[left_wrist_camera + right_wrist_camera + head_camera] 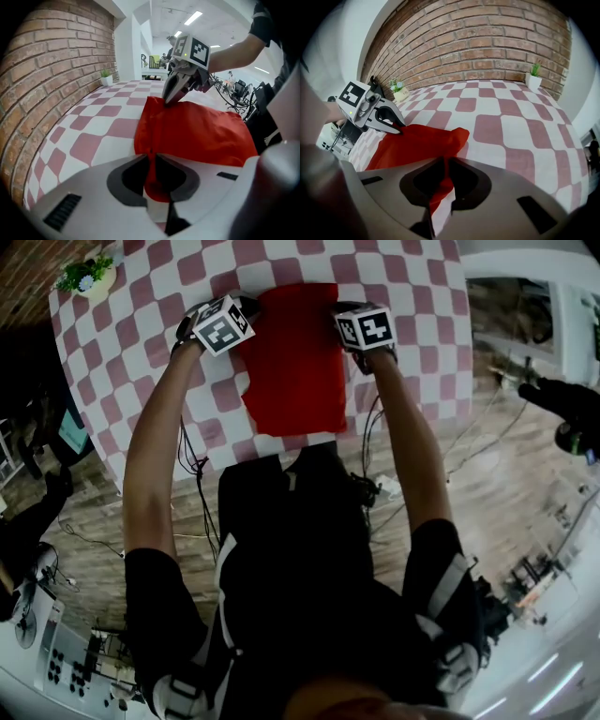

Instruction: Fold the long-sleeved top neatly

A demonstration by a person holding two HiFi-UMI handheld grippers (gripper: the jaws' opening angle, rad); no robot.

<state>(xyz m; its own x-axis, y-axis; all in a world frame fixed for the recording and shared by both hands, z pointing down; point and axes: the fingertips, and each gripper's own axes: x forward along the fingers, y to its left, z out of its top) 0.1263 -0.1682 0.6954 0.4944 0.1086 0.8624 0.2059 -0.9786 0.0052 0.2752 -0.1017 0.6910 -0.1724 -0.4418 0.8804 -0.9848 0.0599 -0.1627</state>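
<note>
The red long-sleeved top (pixel 295 362) lies folded into a narrow panel on the red-and-white checked table (pixel 141 343). My left gripper (pixel 242 315) sits at the top's far left corner and is shut on a pinch of red cloth (pixel 151 164). At the far right corner, my right gripper (pixel 349 324) is shut on the red cloth (pixel 440 180) too. Each gripper shows in the other's view: the right gripper (pixel 169 98) and the left gripper (pixel 396 126) both touch the top's (pixel 197 129) far edge. The top (pixel 412 143) bunches slightly near the right corner.
A small potted plant (pixel 86 276) stands at the table's far left corner, another potted plant (pixel 533 75) by the brick wall (pixel 478 42). Cables trail on the wooden floor (pixel 487 456) beside the table. The table's near edge is close to my body.
</note>
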